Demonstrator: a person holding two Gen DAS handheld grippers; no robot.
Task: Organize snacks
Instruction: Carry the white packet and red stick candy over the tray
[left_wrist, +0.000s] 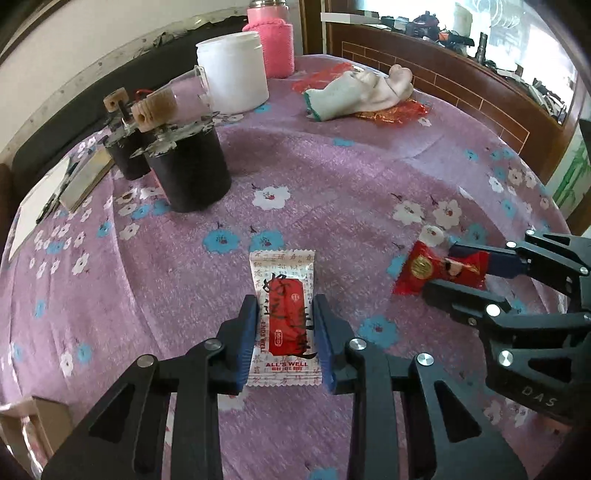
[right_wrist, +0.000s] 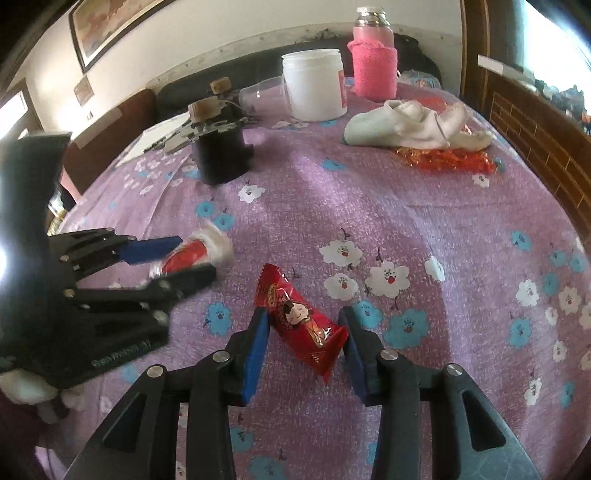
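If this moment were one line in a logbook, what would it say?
left gripper: shut on white snack packet | right gripper: around red snack packet, grip unclear | surface: floral tablecloth

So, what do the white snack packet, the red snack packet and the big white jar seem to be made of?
White snack packet: probably thin plastic film; crimped, serrated ends, printed face.
Red snack packet: glossy film, possibly foil-lined; it shows bright highlights and creases.
Big white jar: likely matte opaque plastic, with a threaded rim.

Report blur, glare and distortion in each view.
Left wrist view: sharp; fisheye bends the purple floral tablecloth; bright window upper right. Right wrist view: left tool and its white-and-red snack packet motion-blurred; glare at left edge.
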